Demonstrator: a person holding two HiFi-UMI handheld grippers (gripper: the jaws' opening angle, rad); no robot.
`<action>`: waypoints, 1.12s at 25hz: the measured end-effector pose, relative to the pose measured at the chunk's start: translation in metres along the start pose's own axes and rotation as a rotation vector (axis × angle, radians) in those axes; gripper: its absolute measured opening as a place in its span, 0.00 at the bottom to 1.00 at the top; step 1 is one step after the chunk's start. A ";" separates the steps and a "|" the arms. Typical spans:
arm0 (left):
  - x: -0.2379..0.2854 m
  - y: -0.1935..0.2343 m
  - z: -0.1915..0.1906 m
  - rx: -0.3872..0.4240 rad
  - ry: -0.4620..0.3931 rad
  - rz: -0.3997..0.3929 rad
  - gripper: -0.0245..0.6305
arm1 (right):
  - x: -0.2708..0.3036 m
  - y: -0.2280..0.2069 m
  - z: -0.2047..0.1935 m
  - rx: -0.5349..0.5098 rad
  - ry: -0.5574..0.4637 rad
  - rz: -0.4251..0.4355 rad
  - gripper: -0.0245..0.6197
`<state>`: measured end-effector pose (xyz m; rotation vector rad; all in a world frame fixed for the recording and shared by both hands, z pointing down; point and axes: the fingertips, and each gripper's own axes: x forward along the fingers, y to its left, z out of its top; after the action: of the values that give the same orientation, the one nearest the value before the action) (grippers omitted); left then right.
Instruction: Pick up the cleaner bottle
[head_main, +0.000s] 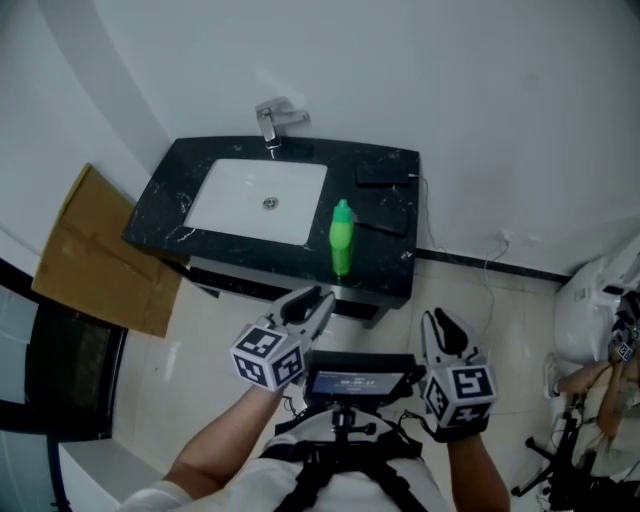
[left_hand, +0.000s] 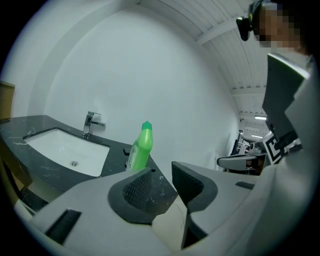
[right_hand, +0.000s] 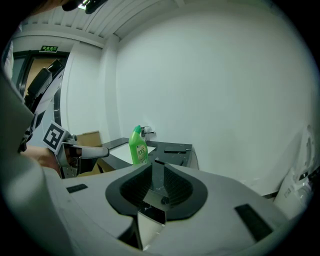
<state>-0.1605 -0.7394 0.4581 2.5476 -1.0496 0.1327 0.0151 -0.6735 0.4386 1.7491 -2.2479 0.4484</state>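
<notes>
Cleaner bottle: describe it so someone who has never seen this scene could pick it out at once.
Against the white wall stands a black stone-look vanity counter with a white sink basin set into it. Just right of the basin, near the counter's front edge, the cleaner bottle stands upright. It is the only bright green thing there; the flat dark items near it lie low.

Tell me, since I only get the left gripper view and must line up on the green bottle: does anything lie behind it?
Observer: Yes. The head view shows a flat black item at the back right corner of the counter, behind the cleaner bottle.
Operator: Any print on it?
Observer: The right gripper view shows a label reading AXE.
Operator: Anything off to the right?
Observer: A white bag on the floor.
</notes>
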 end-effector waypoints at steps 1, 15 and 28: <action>0.003 0.001 0.001 0.005 -0.004 0.006 0.23 | 0.001 -0.001 0.000 0.001 0.000 -0.001 0.15; 0.036 0.039 0.005 0.000 0.012 0.132 0.04 | 0.013 -0.012 0.000 0.009 0.007 0.005 0.15; 0.059 0.040 0.009 -0.007 -0.003 0.119 0.44 | 0.010 -0.028 0.000 0.021 0.004 -0.020 0.15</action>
<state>-0.1466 -0.8077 0.4761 2.4804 -1.2004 0.1570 0.0396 -0.6890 0.4453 1.7783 -2.2283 0.4730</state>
